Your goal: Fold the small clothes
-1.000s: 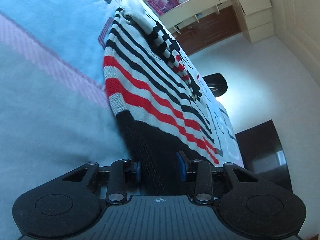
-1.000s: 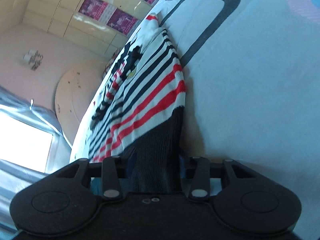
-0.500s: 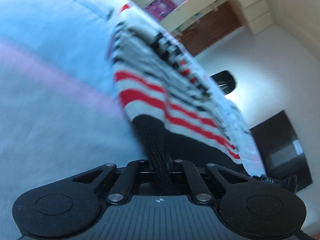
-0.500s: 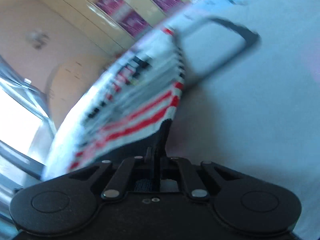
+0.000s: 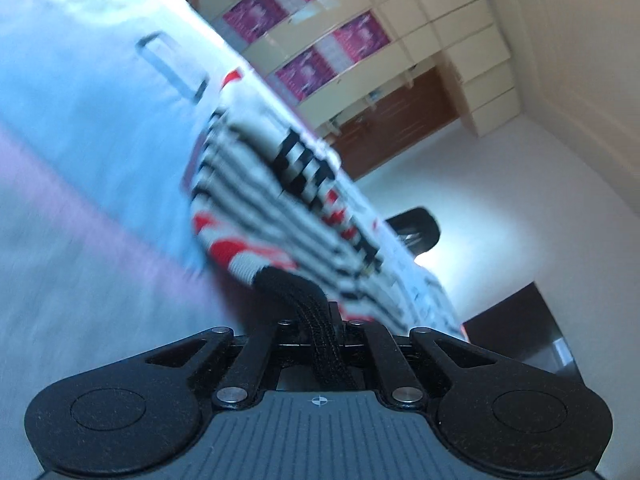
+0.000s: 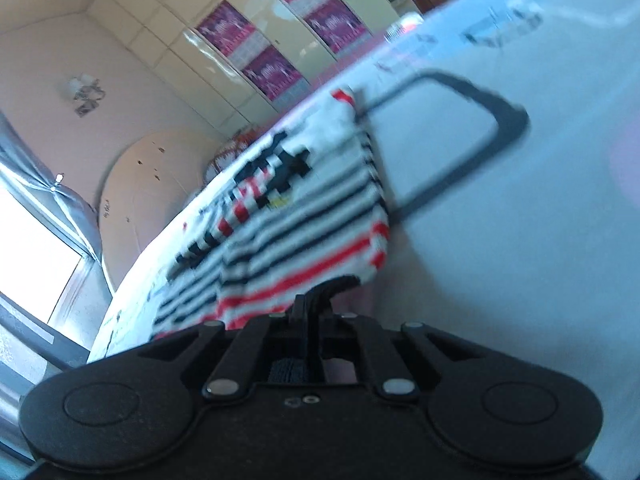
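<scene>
A small striped sweater (image 5: 288, 208), white with black and red bands and a black ribbed hem, lies on a pale blue bed sheet (image 5: 80, 128). My left gripper (image 5: 320, 320) is shut on the black hem (image 5: 300, 292) at one corner, and the cloth bunches between its jaws. In the right wrist view the same sweater (image 6: 296, 216) stretches away from my right gripper (image 6: 310, 312), which is shut on the black hem (image 6: 332, 286) at the other corner. Both hem corners hang lifted off the sheet. The far end of the sweater rests on the bed.
The sheet (image 6: 520, 240) carries a dark rounded-rectangle print (image 6: 480, 120) just beside the sweater. Cream wardrobe doors with magenta posters (image 5: 304, 32) stand behind the bed. A dark object (image 5: 416, 226) sits past the bed's far edge. A bright window (image 6: 24, 256) is at the left.
Both grippers went from open around the black hem to shut on it. They then rose and tilted, lifting the hem corners off the sheet.
</scene>
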Motion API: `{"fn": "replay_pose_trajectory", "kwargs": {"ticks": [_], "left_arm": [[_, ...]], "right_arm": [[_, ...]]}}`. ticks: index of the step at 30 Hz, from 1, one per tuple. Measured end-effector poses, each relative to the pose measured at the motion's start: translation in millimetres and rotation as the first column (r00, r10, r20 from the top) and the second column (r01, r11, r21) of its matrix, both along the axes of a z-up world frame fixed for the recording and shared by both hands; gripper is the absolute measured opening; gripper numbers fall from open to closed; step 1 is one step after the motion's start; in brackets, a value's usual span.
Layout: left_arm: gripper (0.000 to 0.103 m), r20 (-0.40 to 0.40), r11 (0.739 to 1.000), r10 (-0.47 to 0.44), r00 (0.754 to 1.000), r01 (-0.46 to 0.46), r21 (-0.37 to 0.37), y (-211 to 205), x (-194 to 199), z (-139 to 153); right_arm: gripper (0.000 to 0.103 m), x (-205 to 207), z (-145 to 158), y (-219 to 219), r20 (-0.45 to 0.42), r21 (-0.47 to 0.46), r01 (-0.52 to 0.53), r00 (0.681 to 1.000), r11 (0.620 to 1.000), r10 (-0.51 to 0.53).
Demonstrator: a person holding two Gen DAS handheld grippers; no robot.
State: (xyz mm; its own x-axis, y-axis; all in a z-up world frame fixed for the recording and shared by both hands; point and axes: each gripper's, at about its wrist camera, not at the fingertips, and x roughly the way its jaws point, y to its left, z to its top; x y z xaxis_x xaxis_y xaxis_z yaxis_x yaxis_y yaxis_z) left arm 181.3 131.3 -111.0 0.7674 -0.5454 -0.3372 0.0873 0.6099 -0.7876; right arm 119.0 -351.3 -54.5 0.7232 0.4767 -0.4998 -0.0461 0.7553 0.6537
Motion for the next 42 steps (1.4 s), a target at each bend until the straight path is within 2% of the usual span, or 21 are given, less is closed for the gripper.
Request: {"fn": "replay_pose_trajectory", "kwargs": {"ticks": [5, 9, 13, 16, 20, 25, 28, 30, 31, 32, 33, 34, 35, 36, 38, 42], "left_arm": [[0.004, 0.112, 1.0, 0.016, 0.994, -0.014, -0.013, 2, 49, 40], [0.004, 0.167, 1.0, 0.025, 0.986, -0.024, -0.006, 0, 107, 68], [0.004, 0.172, 0.999, 0.035, 0.985, -0.037, 0.011, -2, 173, 93], [0.004, 0.144, 0.997, 0.029, 0.989, -0.039, 0.067, -6, 217, 101], [0.004, 0.076, 0.992, 0.028, 0.997, -0.037, 0.12, -7, 270, 94], [0.004, -0.014, 0.986, 0.053, 0.999, -0.05, 0.157, -3, 327, 65], [0.004, -0.099, 0.991, 0.073, 0.992, -0.061, 0.122, 4, 358, 36], [0.005, -0.162, 0.992, 0.099, 0.982, -0.085, 0.09, 9, 371, 14], [0.008, -0.182, 0.993, 0.106, 0.978, -0.096, 0.066, 9, 372, 6], [0.022, -0.169, 0.993, 0.109, 0.98, -0.1, 0.062, 8, 370, 4], [0.05, -0.138, 0.991, 0.119, 0.983, -0.11, 0.075, 6, 365, 6], [0.062, -0.093, 0.988, 0.129, 0.987, -0.121, 0.093, 5, 360, 8], [0.071, -0.057, 0.989, 0.13, 0.99, -0.125, 0.08, 5, 356, 10], [0.077, -0.04, 0.988, 0.138, 0.99, -0.135, 0.069, 7, 353, 12], [0.077, -0.021, 0.983, 0.147, 0.989, -0.143, 0.113, 7, 354, 15], [0.076, -0.038, 0.948, 0.083, 0.996, -0.067, 0.311, 1, 372, 24]], "right_arm": [[0.005, 45, 46, 2, 0.126, -0.043, 0.005, 0.992, 0.999, 0.001], [0.005, 98, 73, 5, 0.18, -0.078, 0.005, 0.984, 0.997, 0.009], [0.005, 157, 88, 4, 0.192, -0.076, -0.002, 0.981, 0.997, 0.017], [0.006, 205, 89, 4, 0.162, -0.066, -0.03, 0.986, 0.997, 0.04], [0.006, 265, 74, 6, 0.111, -0.043, -0.059, 0.992, 0.997, 0.063], [0.006, 333, 32, 14, 0.033, -0.012, -0.087, 0.996, 0.996, 0.087], [0.006, 371, 0, 22, -0.029, 0.002, -0.091, 0.995, 0.996, 0.091], [0.018, 392, -23, 23, -0.062, 0.027, -0.083, 0.995, 0.996, 0.084], [0.022, 397, -32, 22, -0.073, 0.023, -0.063, 0.995, 0.998, 0.065], [0.026, 398, -36, 21, -0.064, 0.007, -0.045, 0.997, 0.999, 0.046], [0.038, 394, -36, 20, -0.041, 0.003, -0.043, 0.998, 0.999, 0.043], [0.049, 390, -34, 18, -0.022, 0.001, -0.043, 0.999, 0.999, 0.043], [0.068, 384, -31, 15, 0.002, -0.011, -0.033, 0.999, 0.999, 0.033], [0.07, 378, -28, 12, 0.038, -0.026, -0.012, 0.999, 1.0, 0.013], [0.07, 372, -24, 4, 0.067, -0.03, -0.004, 0.998, 1.0, 0.006], [0.068, 377, -19, 3, 0.088, -0.086, -0.055, 0.994, 0.995, 0.063]]}}
